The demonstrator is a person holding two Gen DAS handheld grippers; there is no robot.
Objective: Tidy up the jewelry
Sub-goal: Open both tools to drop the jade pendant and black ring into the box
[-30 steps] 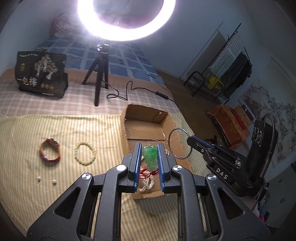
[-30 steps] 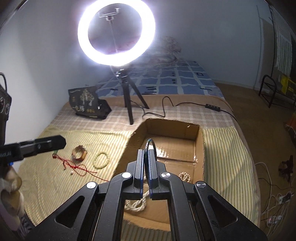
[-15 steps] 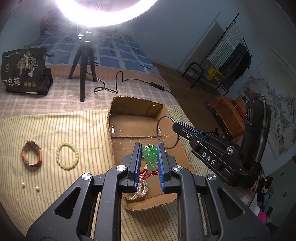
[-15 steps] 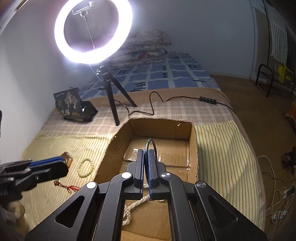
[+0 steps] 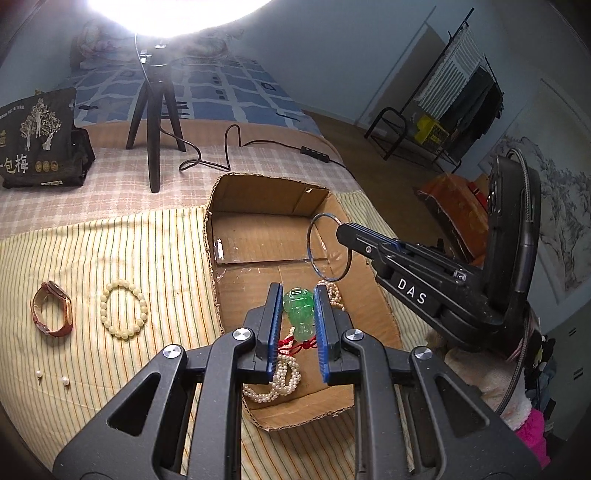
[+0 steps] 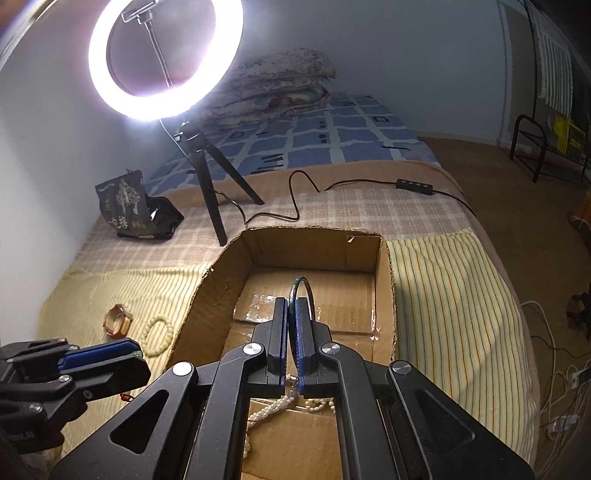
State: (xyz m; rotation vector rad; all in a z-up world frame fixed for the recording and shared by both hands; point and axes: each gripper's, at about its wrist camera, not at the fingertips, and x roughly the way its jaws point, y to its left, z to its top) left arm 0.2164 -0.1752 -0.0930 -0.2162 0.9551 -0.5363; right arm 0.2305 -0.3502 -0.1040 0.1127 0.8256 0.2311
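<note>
Left gripper (image 5: 298, 317) fingers pinch 1 glossy green gourd pendant (image 5: 300, 312) with red cord, above 1 open cardboard box (image 5: 236, 280). Right gripper (image 6: 291, 328) clamps 1 thin metal bangle (image 6: 301, 291) upright over that box. Beneath both: 1 pearl strand (image 5: 275, 380). Left of the fingers, on striped cloth: 1 bead bracelet (image 5: 123, 314), 1 watch (image 5: 51, 314)

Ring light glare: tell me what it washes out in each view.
Left wrist view: the ring light blows out the top edge, hazing the bedding behind it; the green pendant and cardboard box stay clear. Right wrist view: the ring is fully in frame, its halo bleaching the wall beside it; the thin bangle remains sharp.
</note>
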